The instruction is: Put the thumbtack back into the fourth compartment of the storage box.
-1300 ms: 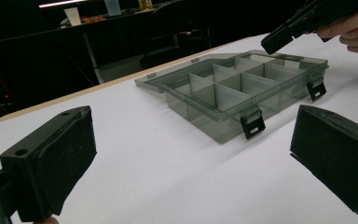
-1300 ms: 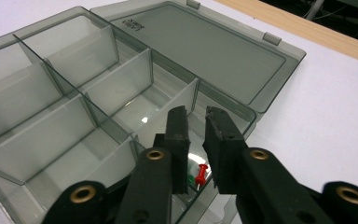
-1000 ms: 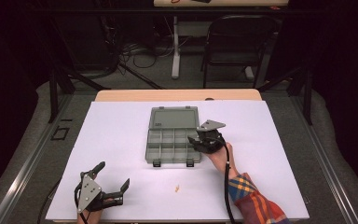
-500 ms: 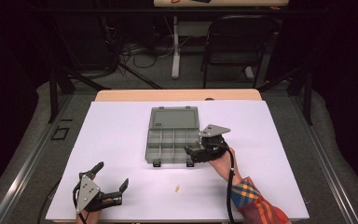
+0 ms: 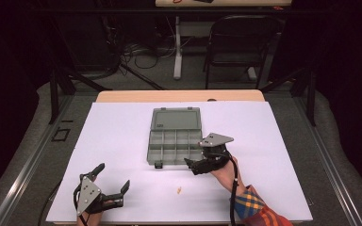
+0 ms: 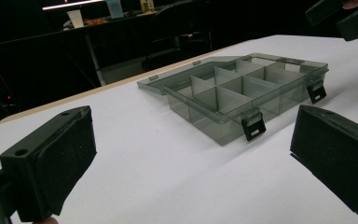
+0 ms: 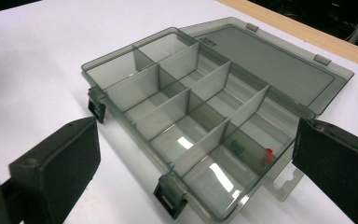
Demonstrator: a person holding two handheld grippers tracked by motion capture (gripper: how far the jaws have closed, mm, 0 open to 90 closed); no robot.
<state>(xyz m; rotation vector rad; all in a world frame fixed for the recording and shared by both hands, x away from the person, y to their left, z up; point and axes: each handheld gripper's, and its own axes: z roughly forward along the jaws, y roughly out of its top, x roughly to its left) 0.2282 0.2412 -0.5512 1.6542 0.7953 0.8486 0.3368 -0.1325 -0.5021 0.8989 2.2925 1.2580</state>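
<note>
Right gripper view: right hand-held gripper [image 7: 191, 177], jaws just opened wide and empty, drawn back from the organizer box [image 7: 200, 116] on the desk [image 7: 37, 56]. Green and red pins [image 7: 251, 151] lie in its near compartment: judged deposited. Left hand-held gripper [image 5: 104, 188] open, empty.

The left gripper [image 5: 109, 184] lay low at the person's left, its two black jaws spread wide with nothing between the pads [image 6: 63, 158]. The right gripper [image 5: 197, 165], carried on a hand below a plaid sleeve [image 5: 254, 207], had just been opening; its jaws stood fully apart, nothing pressed between its pads [image 7: 70, 161].
</note>
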